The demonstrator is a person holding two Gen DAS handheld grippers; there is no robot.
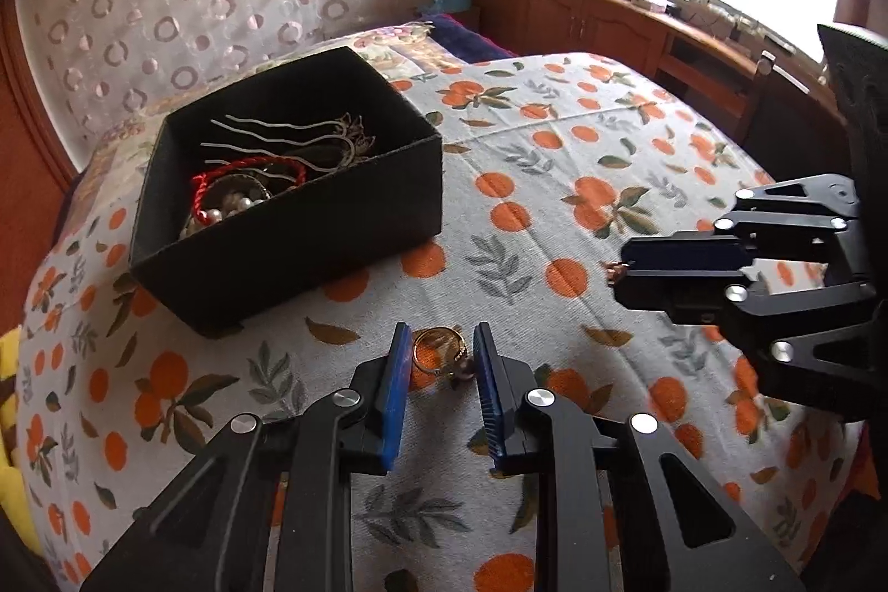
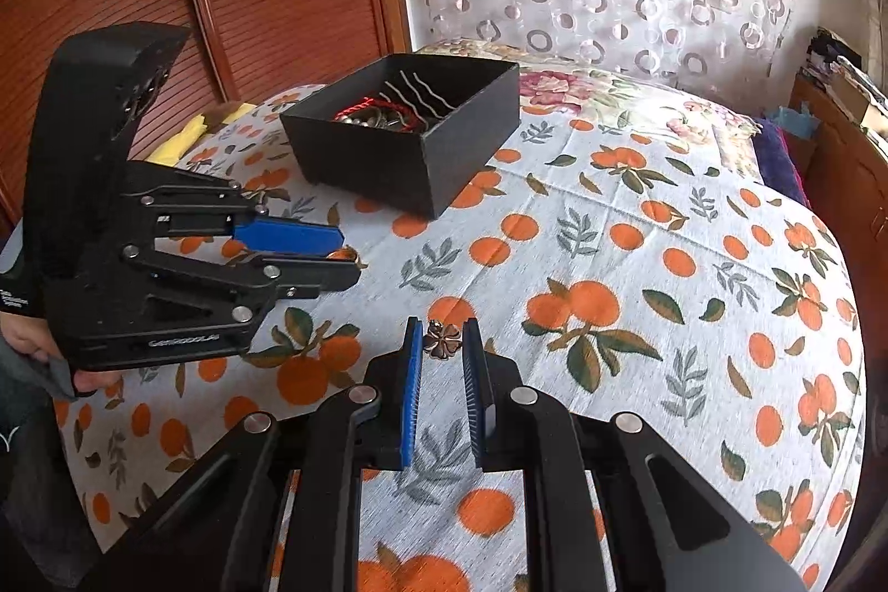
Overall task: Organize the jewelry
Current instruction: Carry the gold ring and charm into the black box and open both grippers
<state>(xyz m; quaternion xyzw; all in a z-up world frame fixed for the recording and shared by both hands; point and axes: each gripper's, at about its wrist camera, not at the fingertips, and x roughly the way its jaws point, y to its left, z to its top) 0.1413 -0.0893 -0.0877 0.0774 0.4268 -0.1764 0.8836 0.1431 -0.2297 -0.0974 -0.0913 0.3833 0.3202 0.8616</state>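
Pick-up step, both sides at once, I'd say: each gripper is lined up on a loose piece on the bed, nothing lifted yet.

Left gripper (image 1: 441,353): jaws narrow but not closed, a gap showing each side of the gold ring (image 1: 435,349). The ring lies flat on the bedspread (image 1: 555,214) right btwn the blue pads, near their tips, w/ a small dark charm hanging off its near-right edge. The left pad looks v. close to the ring's rim; can't tell if it's touching.

Right gripper (image 2: 442,335): jaws also narrow, part-open. A small dark flower-shaped charm (image 2: 442,339) sits btwn the tips, on the cloth; slim gaps either side, so prob. not gripped yet. In the left wrist view this gripper comes in side-on from the right w/ a coppery bit poking out at its tip, likely that same piece.

Next move, my read: close the jaws gently on each piece, tips pressed low to the cloth since both things are thin & flat, then lift and carry to the black box (image 1: 288,198). The soft bedspread may bunch up into the pinch.

The box stands open further up the bed, ahead-left of the left gripper, well apart from both. Inside: wavy silver hairpins (image 1: 277,137), a red cord bracelet (image 1: 250,178), pearls (image 1: 222,212).
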